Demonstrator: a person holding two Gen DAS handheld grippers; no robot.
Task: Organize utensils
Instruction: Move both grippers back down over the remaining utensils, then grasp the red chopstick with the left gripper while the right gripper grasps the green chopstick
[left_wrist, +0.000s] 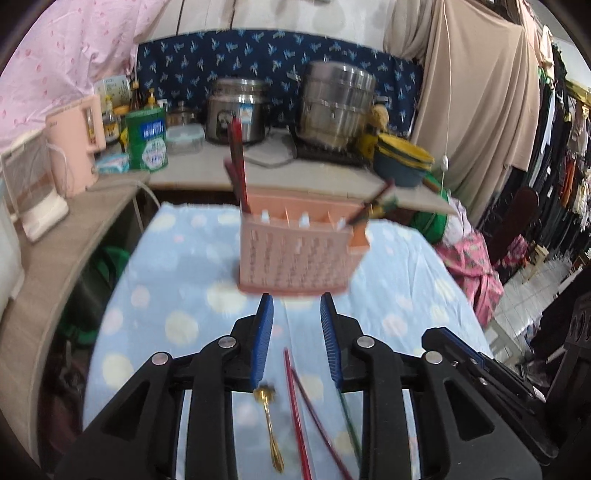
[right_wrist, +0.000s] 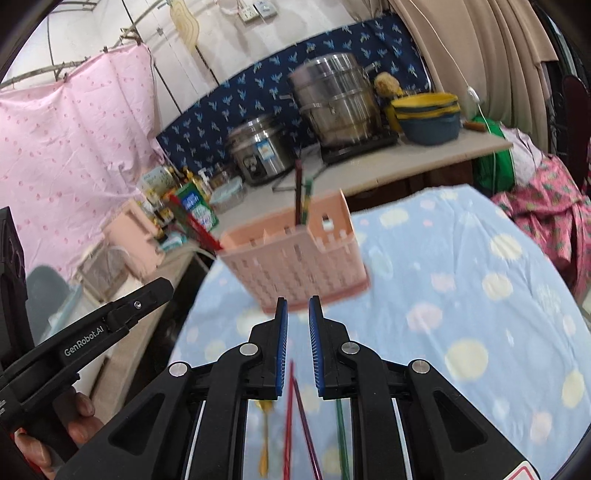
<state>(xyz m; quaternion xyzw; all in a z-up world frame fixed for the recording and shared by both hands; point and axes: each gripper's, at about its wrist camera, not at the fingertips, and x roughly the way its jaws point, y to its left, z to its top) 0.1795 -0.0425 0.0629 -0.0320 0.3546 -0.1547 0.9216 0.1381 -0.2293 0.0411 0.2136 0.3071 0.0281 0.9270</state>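
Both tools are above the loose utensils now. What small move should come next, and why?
Probably lower the left tool onto one red chopstick and close. Its jaws are open with nothing between them, and the gold spoon and chopsticks lie on the cloth, not yet in the pink holder.

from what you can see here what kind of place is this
Probably a home kitchen corner sharing space with clothes storage: a steel rice cooker and tall steel stockpot stand on a counter, a pink plastic utensil basket sits on a dotted blue cloth, garments hang at right.
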